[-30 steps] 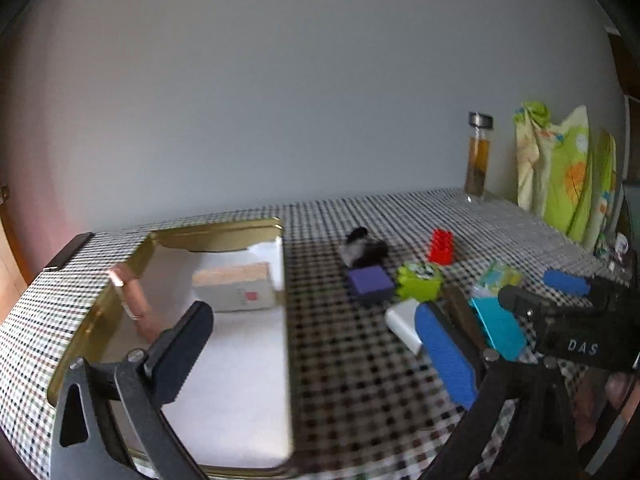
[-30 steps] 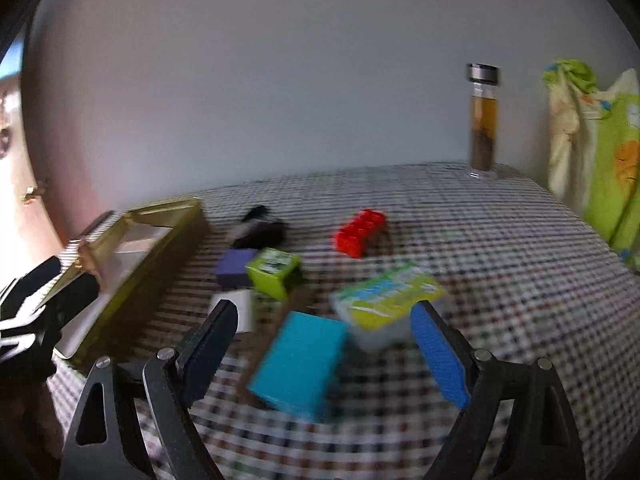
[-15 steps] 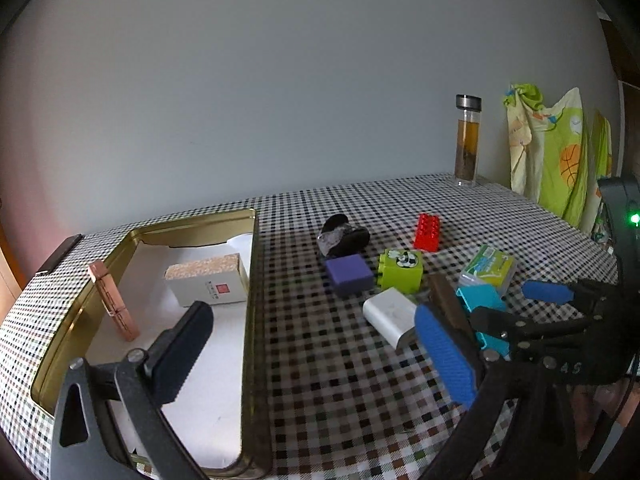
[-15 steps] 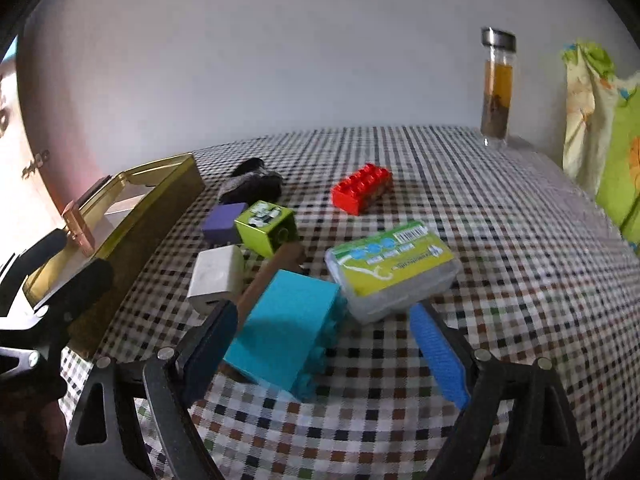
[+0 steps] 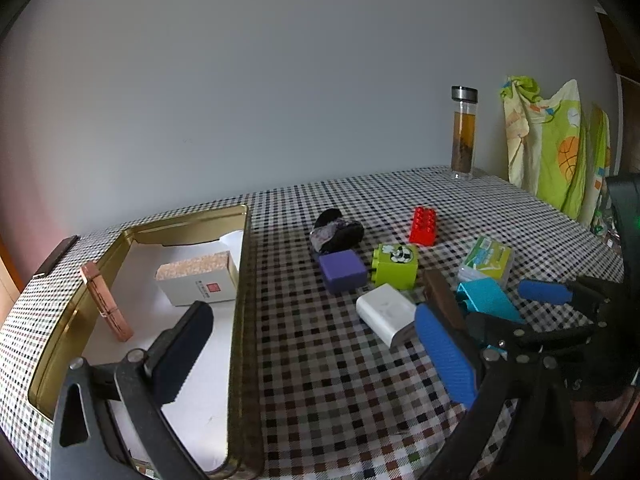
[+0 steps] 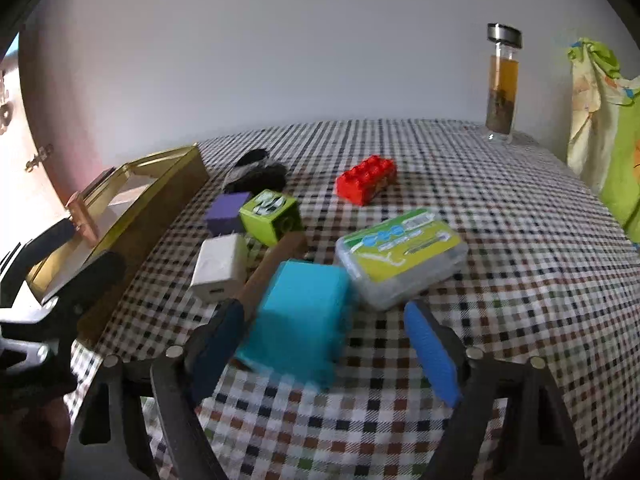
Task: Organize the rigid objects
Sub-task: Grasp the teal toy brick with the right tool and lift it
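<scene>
The right gripper was closing around the blue block on the table, not yet pressing. It should be squeezed squarely, avoiding the brown stick. The left gripper stood spread.

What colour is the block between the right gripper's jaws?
Teal block, clearest in the right wrist view.

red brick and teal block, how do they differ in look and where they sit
The red brick is long, low and lies alone, far from the right gripper. The teal block is taller and chunkier, touches the clear case, and sits between the gripper's closing jaws, not yet pressed. Both are plastic toy blocks on the checked tablecloth.
</scene>
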`<action>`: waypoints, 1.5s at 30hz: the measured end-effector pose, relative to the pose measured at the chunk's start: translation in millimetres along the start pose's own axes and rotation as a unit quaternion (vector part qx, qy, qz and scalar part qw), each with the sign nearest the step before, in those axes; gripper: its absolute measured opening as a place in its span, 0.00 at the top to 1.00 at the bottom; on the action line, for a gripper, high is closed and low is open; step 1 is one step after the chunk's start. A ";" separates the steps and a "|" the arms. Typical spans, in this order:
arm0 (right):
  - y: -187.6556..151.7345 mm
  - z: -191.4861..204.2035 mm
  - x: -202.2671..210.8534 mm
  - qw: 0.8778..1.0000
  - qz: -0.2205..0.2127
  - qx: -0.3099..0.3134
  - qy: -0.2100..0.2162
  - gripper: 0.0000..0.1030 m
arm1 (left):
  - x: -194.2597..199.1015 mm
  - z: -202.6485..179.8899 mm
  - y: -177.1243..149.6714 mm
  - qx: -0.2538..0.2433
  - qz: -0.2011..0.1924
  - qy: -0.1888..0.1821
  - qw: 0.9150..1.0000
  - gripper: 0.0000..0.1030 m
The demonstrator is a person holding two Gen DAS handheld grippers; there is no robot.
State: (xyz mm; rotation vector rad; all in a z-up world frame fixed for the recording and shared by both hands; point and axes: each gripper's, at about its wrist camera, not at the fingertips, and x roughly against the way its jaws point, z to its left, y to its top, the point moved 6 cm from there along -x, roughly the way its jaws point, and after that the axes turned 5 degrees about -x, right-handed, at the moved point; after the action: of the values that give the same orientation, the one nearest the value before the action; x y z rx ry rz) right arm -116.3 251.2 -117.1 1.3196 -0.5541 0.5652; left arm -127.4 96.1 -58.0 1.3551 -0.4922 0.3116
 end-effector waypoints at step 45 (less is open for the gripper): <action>41.0 -45.4 9.0 0.995 -0.074 -0.046 -0.047 0.55 | -56.2 -120.4 6.4 -0.110 0.111 -0.106 0.982 0.67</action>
State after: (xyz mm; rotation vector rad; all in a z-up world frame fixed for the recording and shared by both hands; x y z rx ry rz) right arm -134.4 303.0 -88.6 1.2923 -0.5473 0.3526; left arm -159.9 218.8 -97.5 1.1236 -0.8353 0.2876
